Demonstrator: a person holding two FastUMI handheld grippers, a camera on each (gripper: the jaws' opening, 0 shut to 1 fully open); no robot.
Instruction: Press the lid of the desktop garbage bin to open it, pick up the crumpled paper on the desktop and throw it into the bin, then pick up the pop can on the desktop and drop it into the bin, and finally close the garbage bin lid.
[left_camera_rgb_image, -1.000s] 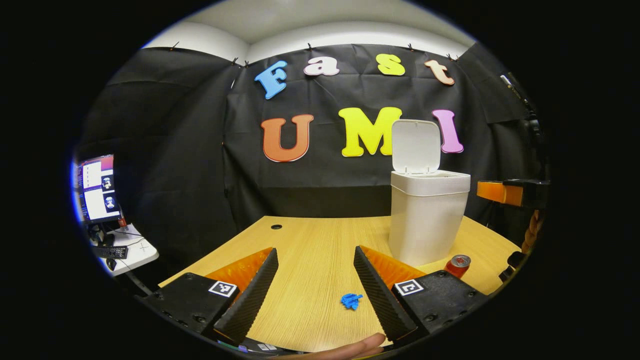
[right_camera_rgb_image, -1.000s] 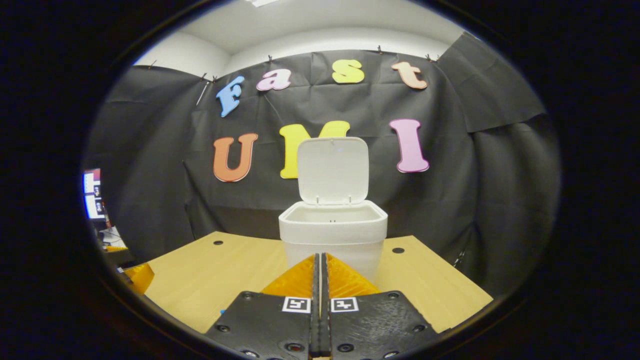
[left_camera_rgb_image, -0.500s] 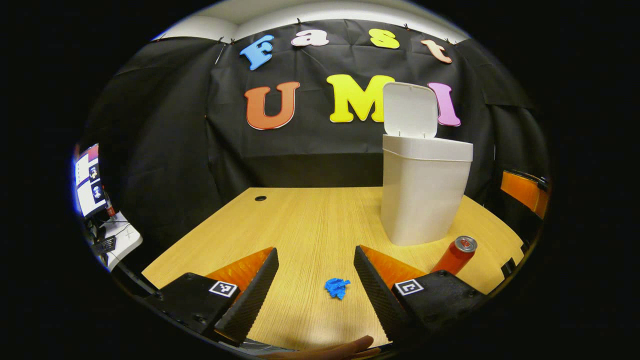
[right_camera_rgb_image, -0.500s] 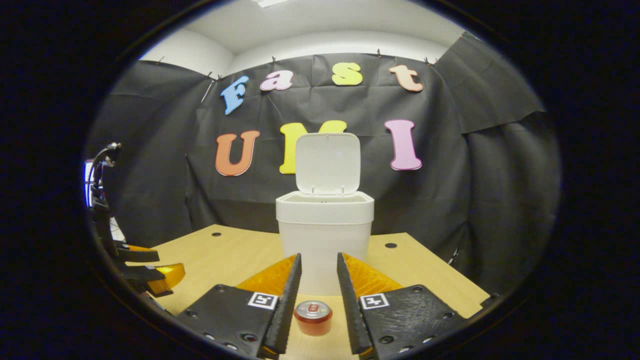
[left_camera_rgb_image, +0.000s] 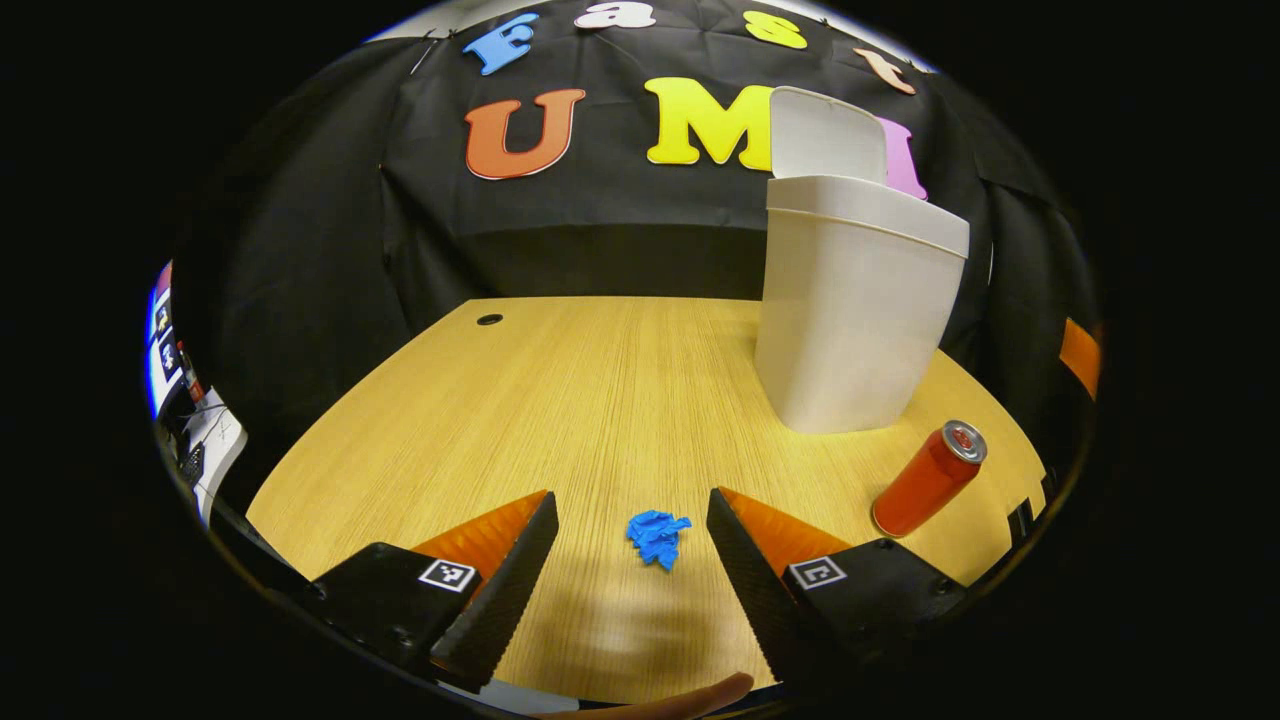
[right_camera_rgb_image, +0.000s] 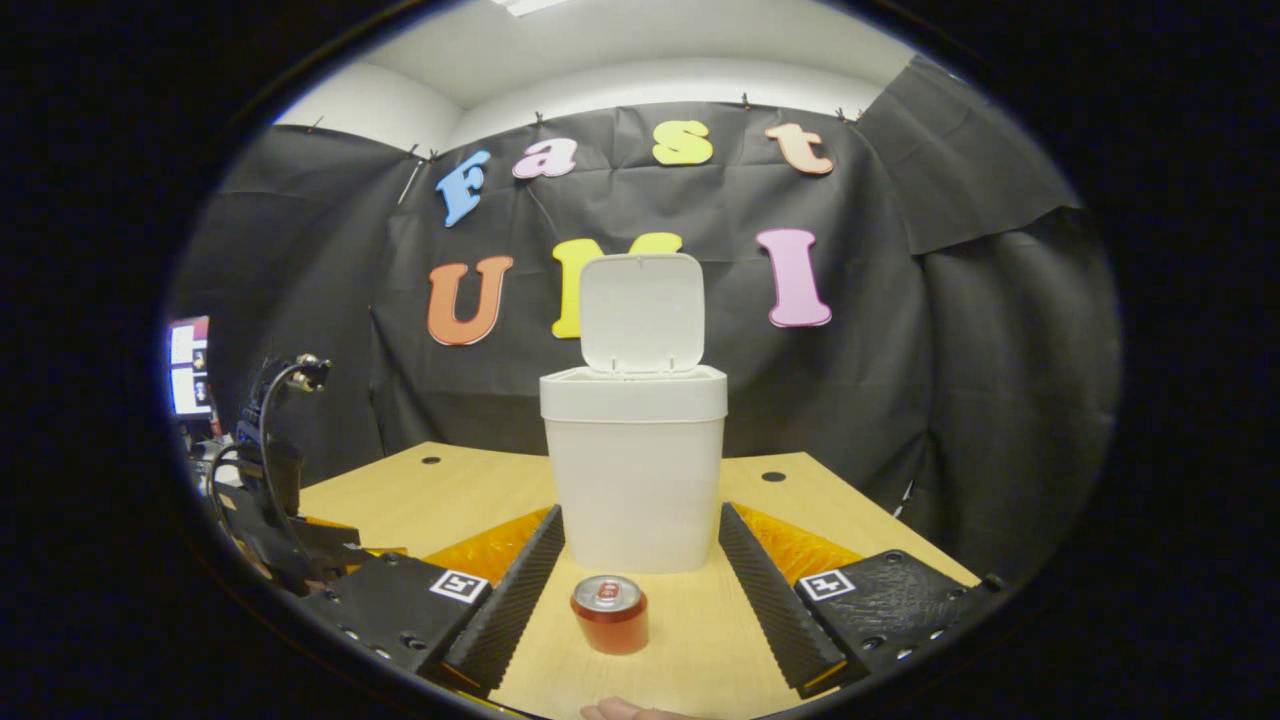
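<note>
Paper comes first in the task, and the crumpled paper lies on the desktop at about 6 o'clock in the left gripper view, between the spread fingers of the left gripper but touched by neither. It is small and light, so I judge that a closing finger striking it off-centre could flick it away, or the tips could scrape the wood and close above it.

In the right gripper view the right gripper also stands with jaws wide apart, the pop can upright between them at 6 o'clock, free of both fingers. A sideways nudge from one finger could topple it and set it rolling. In the left gripper view the can stands at 4 o'clock, near the base of the bin.

Farther back, the garbage bin stands at 12 o'clock with its lid tipped up and open. Its inside is hidden from both cameras, so I cannot tell what it holds. A high rim means a low release could bounce off the wall.
</note>
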